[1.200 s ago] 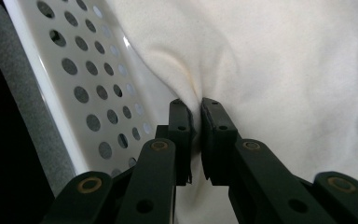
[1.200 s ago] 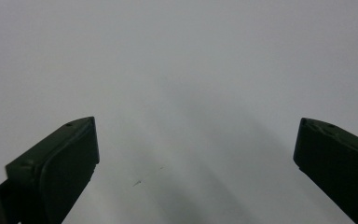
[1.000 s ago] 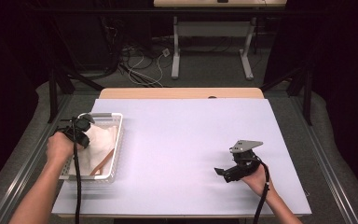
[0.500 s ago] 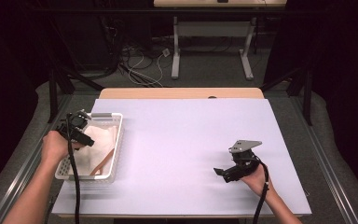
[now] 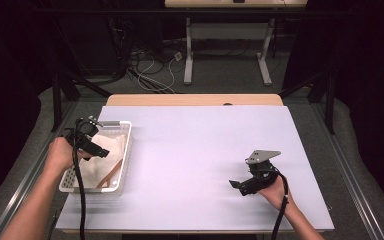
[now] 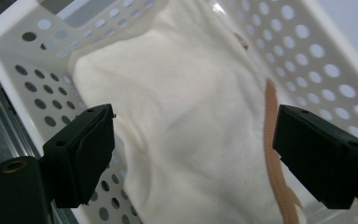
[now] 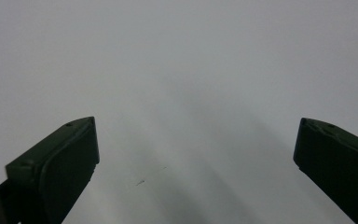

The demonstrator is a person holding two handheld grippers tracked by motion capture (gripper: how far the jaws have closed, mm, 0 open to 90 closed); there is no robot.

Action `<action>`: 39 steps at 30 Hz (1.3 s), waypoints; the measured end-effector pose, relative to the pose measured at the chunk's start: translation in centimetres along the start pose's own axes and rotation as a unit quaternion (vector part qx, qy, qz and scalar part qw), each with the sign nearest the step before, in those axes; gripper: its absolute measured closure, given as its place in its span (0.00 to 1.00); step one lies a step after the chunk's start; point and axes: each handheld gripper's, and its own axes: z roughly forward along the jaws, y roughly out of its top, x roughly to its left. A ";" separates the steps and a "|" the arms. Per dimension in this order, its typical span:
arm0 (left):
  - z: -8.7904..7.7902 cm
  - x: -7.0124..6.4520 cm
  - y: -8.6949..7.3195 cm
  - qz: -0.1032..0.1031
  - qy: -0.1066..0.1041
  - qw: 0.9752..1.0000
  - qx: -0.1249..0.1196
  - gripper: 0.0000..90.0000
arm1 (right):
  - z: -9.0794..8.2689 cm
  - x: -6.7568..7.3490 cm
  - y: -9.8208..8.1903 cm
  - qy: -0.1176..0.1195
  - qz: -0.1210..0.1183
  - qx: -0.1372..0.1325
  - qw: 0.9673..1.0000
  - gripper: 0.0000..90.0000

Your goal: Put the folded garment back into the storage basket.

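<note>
Cream cloth (image 6: 186, 116) — tan strip, white perforated basket (image 5: 122, 165), pale lilac tabletop (image 5: 195, 150)

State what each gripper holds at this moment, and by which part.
Nothing. The left gripper hangs open above the cream cloth in the white perforated plastic basket, its jaws just opened; the right gripper is open too.

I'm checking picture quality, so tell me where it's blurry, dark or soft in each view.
High view: table evenly lit, surroundings dark. Left gripper view: cloth and basket fairly sharp, the near jaws soft. Right gripper view: bare tabletop hazy, with faint shadow streaks.
</note>
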 end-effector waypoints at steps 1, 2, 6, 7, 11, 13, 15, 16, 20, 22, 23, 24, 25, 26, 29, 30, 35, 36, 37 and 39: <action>-0.1 -0.2 0.0 0.004 -0.001 1.000 -0.001 0.13 | 0.0 0.0 0.0 0.002 -0.001 0.002 1.000 0.00; -0.2 -0.4 0.1 0.003 -0.001 1.000 -0.002 0.12 | 0.0 0.0 0.0 0.004 -0.001 0.001 1.000 0.00; -0.8 -1.4 0.4 0.017 -0.003 1.000 -0.012 0.10 | 0.0 0.1 0.1 0.001 -0.001 0.002 1.000 0.00; -0.9 -1.7 0.5 0.019 -0.006 1.000 -0.015 0.09 | 0.1 0.1 0.0 0.004 0.000 0.001 1.000 0.00; -1.3 -2.9 0.9 0.027 -0.009 0.999 -0.024 0.08 | 0.1 0.1 0.1 0.002 0.000 0.001 1.000 0.00; -1.5 -3.5 1.1 0.031 -0.011 0.999 -0.029 0.08 | 0.1 0.1 0.0 0.004 0.000 0.000 1.000 0.00; -1.6 -3.9 1.2 0.034 -0.012 0.999 -0.035 0.07 | 0.1 0.1 0.0 0.003 0.001 0.001 1.000 0.00; -1.7 -4.3 1.2 0.033 -0.014 0.999 -0.038 0.07 | 0.1 0.1 0.0 0.005 0.002 0.000 1.000 0.00; -2.0 -5.7 1.3 0.038 -0.022 0.997 -0.060 0.06 | 0.0 0.1 0.1 0.008 0.000 0.002 1.000 0.00; -2.0 -6.6 1.3 0.043 -0.026 0.996 -0.068 0.06 | 0.0 0.3 0.2 0.009 0.002 0.001 1.000 0.00; -2.0 -7.0 1.2 0.045 -0.028 0.996 -0.071 0.05 | 0.0 0.3 0.2 0.006 0.003 0.000 1.000 0.00; -1.9 -7.5 1.2 0.050 -0.032 0.996 -0.073 0.05 | 0.0 0.4 0.2 0.009 0.003 0.001 1.000 0.00; -1.9 -7.9 1.2 0.053 -0.032 0.995 -0.073 0.05 | 0.0 0.4 0.2 0.011 0.002 0.002 1.000 0.00; -1.8 -8.3 1.1 0.056 -0.035 0.995 -0.077 0.04 | 0.0 0.4 0.3 0.012 0.001 0.003 1.000 0.00; -1.8 -9.6 1.0 0.064 -0.036 0.994 -0.085 0.04 | 0.0 0.6 0.3 0.014 0.004 0.004 1.000 0.00; -1.8 -10.0 1.0 0.069 -0.042 0.993 -0.086 0.03 | 0.0 0.6 0.3 0.016 0.004 0.010 1.000 0.00; -1.4 -12.2 0.5 0.088 -0.058 0.989 -0.099 0.03 | 0.1 0.9 0.3 0.018 0.003 0.011 1.000 0.00; -1.2 -12.6 0.4 0.094 -0.064 0.989 -0.093 0.03 | -0.1 1.0 0.2 0.020 0.002 0.017 1.000 0.00; -1.0 -13.0 0.2 0.097 -0.069 0.989 -0.093 0.03 | -0.1 1.1 0.1 0.019 0.003 0.019 1.000 0.00; -0.7 -13.8 -0.1 0.103 -0.076 0.988 -0.086 0.03 | -0.2 1.2 -0.1 0.021 0.005 0.021 1.000 0.00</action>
